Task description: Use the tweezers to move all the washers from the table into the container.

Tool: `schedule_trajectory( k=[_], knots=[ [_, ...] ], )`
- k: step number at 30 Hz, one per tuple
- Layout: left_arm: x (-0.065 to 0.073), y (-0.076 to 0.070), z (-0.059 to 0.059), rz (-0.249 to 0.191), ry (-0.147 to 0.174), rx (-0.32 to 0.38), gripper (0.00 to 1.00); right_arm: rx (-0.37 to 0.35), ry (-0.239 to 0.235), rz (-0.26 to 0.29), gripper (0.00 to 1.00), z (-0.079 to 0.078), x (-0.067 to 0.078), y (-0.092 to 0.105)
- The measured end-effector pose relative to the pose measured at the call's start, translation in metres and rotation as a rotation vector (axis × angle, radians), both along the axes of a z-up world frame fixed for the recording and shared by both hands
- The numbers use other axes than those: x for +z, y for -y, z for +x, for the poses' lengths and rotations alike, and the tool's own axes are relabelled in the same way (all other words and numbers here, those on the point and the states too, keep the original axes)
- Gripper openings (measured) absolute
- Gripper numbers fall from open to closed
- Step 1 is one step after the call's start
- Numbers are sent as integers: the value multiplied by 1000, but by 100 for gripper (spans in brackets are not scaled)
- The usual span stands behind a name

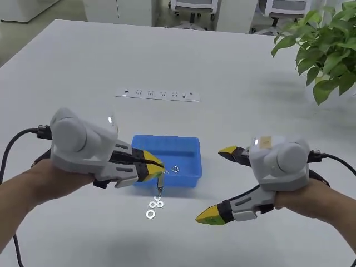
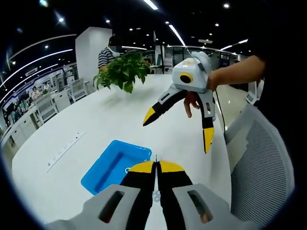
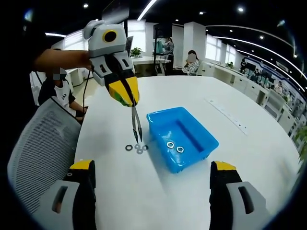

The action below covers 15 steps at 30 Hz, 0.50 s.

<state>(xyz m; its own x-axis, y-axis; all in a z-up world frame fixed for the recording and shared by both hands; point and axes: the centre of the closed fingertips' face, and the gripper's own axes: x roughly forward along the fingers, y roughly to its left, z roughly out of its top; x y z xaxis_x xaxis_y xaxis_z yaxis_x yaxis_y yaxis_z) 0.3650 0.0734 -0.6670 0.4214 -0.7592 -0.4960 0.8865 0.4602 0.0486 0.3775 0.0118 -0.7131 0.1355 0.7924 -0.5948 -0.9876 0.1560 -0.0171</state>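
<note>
The left hand-held gripper [image 1: 156,165] is pressed together on the tweezers [image 1: 159,186]. They point down into a small cluster of washers [image 1: 154,206] on the white worktop [image 1: 83,61], just in front of the blue container [image 1: 189,146]. The container's near wall stands between this cluster and the inside of the container. The tweezer tips sit among the washers, but they are too small to show whether one is pinched. In the right gripper view two more washers lie inside the container. In the head view only one is plain, because the left hand-held gripper covers the container's front left corner.

The right hand-held gripper [image 1: 212,185] is spread wide with nothing between its jaws. It is near the container's right side and apart from it.

A power strip [image 1: 158,94] lies flat farther back, well apart from the work. A leafy plant [image 1: 328,50] stands at the far right, cut off by the picture's edge. Office chairs [image 1: 194,6] beyond the worktop are cut off at the top. A black cable [image 1: 16,142] trails from the left hand-held gripper, and a mesh chair back [image 3: 43,143] stands close to the worktop's near edge. The people in the background are too small to make out.
</note>
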Motion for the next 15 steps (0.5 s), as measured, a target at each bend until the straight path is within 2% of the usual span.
schedule_trajectory(
  k=[15],
  knots=[
    [-17, 2, -3, 2, -28, -15, 5, 1, -17, -20, 100, -6, -7, 4]
  ],
)
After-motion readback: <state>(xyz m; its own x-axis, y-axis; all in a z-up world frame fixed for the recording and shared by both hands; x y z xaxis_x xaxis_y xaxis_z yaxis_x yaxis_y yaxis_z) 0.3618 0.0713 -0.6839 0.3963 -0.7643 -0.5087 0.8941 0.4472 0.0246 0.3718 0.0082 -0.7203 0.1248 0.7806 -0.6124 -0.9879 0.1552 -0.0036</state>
